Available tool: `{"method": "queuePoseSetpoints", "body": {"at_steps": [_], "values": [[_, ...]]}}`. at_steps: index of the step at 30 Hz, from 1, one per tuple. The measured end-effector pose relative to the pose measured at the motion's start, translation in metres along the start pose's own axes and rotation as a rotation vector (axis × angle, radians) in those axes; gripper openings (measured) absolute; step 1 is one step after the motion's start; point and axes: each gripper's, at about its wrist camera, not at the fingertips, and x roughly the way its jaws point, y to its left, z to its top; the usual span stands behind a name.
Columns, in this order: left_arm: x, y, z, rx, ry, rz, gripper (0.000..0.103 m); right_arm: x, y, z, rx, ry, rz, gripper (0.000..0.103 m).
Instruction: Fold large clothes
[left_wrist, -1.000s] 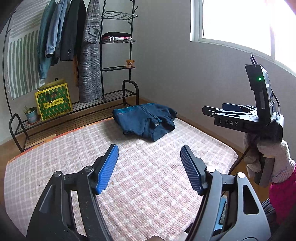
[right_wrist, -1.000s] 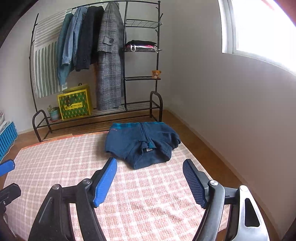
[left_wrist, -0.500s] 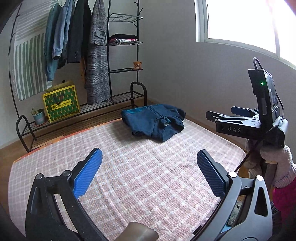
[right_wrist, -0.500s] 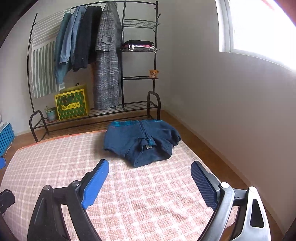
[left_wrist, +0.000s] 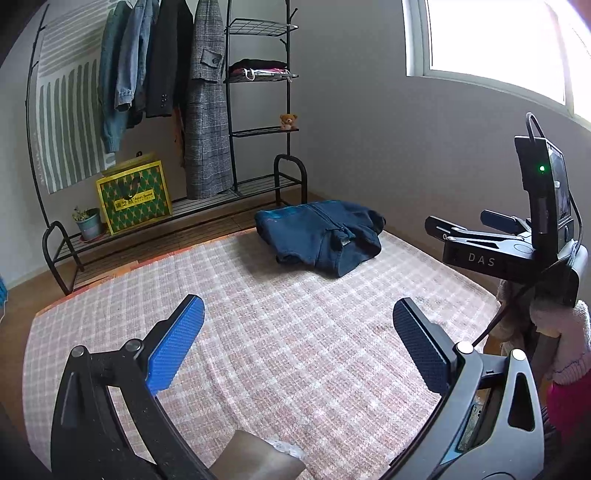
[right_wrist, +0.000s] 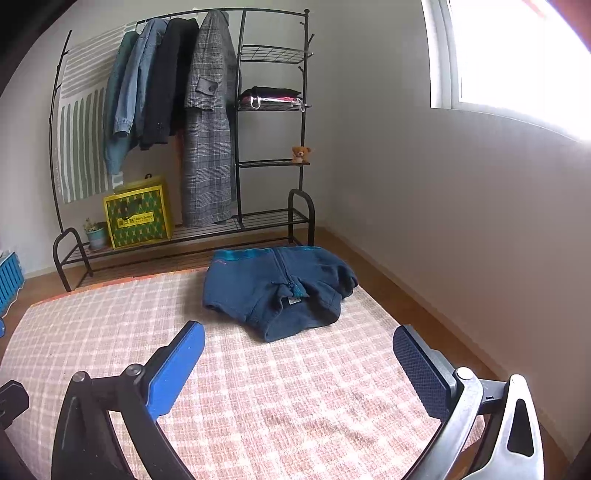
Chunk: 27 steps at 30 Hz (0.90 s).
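Observation:
A dark blue zip jacket (left_wrist: 319, 236) lies folded into a compact bundle at the far right part of the pink checked mat (left_wrist: 258, 332); it also shows in the right wrist view (right_wrist: 280, 291). My left gripper (left_wrist: 299, 347) is open wide and empty, held above the mat's near part, well short of the jacket. My right gripper (right_wrist: 299, 369) is open wide and empty, also short of the jacket. In the left wrist view the right gripper's body (left_wrist: 506, 251) is at the right, held in a gloved hand.
A black clothes rack (right_wrist: 236, 147) with hanging coats stands behind the mat, with a yellow-green bag (right_wrist: 138, 218), a potted plant (right_wrist: 96, 232) and a small teddy bear (right_wrist: 301, 154). Grey wall and window on the right. A blue crate (right_wrist: 9, 277) sits at far left.
Both grippers have opened wider, from partly open to fully open. Both views have shifted slightly; the jacket has not moved.

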Motion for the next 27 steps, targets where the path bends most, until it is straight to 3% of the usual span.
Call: {"method": "queuePoseSetpoints", "body": {"at_steps": [27], "values": [[-0.0042,0.0016,0.0016,-0.003,-0.006,0.011,0.103,0.0051,0.0032,-0.0062,-0.002,0.014,0.001,0.103]]}}
